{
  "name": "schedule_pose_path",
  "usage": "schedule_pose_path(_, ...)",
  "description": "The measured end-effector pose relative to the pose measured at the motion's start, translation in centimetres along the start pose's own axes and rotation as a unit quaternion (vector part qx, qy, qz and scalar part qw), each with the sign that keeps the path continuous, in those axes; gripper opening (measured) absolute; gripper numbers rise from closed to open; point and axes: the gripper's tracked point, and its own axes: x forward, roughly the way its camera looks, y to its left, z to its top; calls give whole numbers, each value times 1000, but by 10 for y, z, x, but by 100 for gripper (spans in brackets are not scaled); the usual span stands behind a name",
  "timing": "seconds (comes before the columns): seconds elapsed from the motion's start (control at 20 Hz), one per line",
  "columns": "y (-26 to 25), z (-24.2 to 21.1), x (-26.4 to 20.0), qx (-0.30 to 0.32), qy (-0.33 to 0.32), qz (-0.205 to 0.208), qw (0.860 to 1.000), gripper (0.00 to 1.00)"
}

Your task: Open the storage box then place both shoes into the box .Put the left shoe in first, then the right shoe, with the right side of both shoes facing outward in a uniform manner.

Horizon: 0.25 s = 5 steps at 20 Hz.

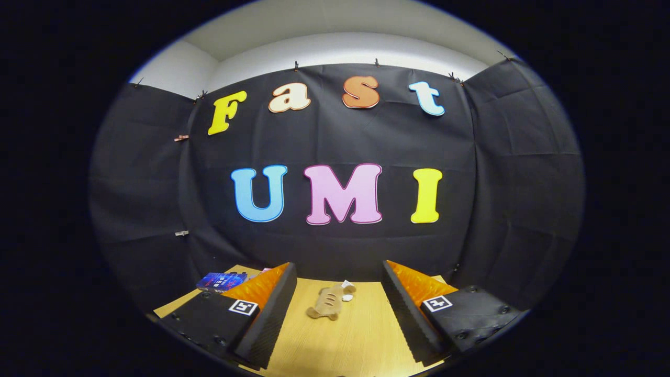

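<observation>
We saw the hand-held gripper (339,314) held level and fairly high, its two fingers spread wide apart with nothing between them, pointing toward the booth's black cloth wall. Beyond the fingers, on the wooden tabletop (335,345), lay a small tan shoe (327,303), apparently a clog with slotted vents, and just beside its far end sat something small and whitish (347,291) that we could not identify; it may have been part of a second shoe, but the view was too small to tell. Off past the left finger rested a blue packet (221,281) at the tabletop's edge. We made out no storage box ahead of the fingers, so we could not judge whether it stood open or shut. With one shoe lying loose on the tabletop and the fingers empty, we judged that the shoe-placing part was not finished; whether the box-opening step was in hand we could not settle. Any approach to the tan shoe would have called for lowering and tipping the fingers downward, then closing on its sides with its right side kept facing outward.
</observation>
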Motion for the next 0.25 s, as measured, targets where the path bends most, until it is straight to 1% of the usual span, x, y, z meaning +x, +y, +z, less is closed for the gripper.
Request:
schedule_pose_path(0.15,3,-9,-7,-15,-3,3,1000,98)
schedule_pose_path(0.25,15,-15,-11,-24,-4,11,1000,98)
